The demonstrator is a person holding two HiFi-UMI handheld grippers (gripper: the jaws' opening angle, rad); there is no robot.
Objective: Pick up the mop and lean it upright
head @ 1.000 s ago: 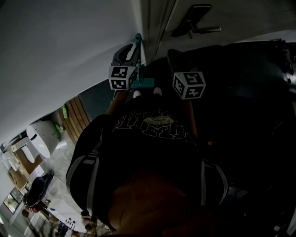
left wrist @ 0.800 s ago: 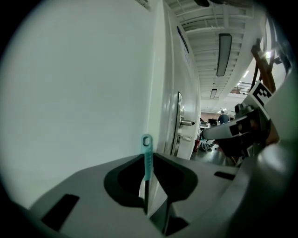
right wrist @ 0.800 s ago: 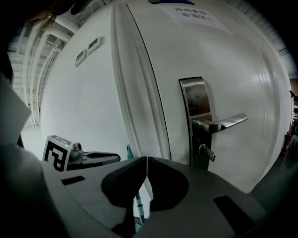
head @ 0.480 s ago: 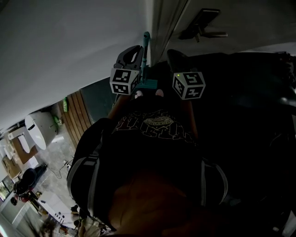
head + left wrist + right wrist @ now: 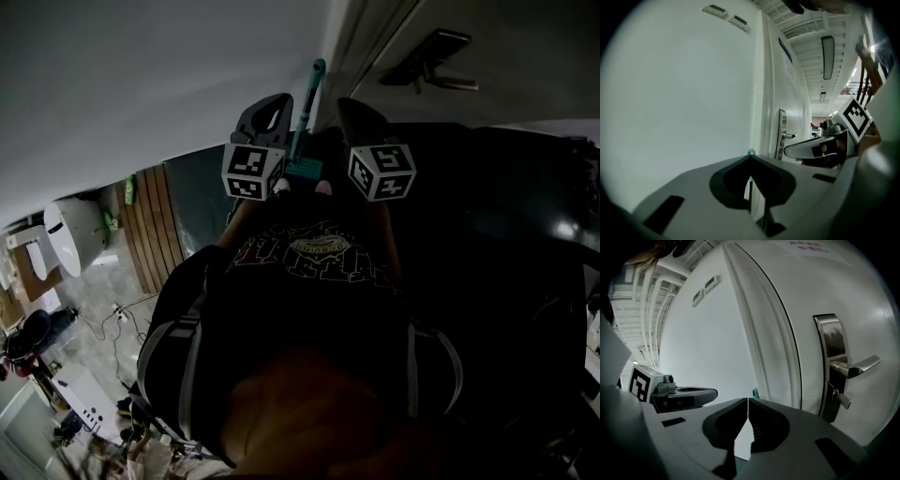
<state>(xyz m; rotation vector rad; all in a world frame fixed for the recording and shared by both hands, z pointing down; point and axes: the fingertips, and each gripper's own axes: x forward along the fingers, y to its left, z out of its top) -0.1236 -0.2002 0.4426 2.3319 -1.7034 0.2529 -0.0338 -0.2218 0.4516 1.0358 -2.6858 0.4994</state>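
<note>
The mop's teal handle (image 5: pixel 308 98) stands upright in the corner where the white wall meets the door frame, its teal joint (image 5: pixel 302 169) lower down between the two marker cubes. My left gripper (image 5: pixel 278 99) hangs just left of the handle, apart from it. Its jaws are closing, the tips meet and nothing is between them. My right gripper (image 5: pixel 349 105) is just right of the handle, shut and empty. Only the handle's teal tip (image 5: pixel 750 152) peeks over the left gripper (image 5: pixel 750 158), and the same tip (image 5: pixel 755 393) shows beyond the right gripper (image 5: pixel 748 400).
A white door with a metal lever handle (image 5: pixel 853 366) is right of the mop; the plain white wall (image 5: pixel 141 84) is to its left. The person's dark shirt fills the middle of the head view. Wooden slats (image 5: pixel 150 234) and clutter lie on the floor at lower left.
The left gripper was against the handle a second ago; the handle now stands free between both grippers. The head view has swung, shifting the handle and door rightwards.
</note>
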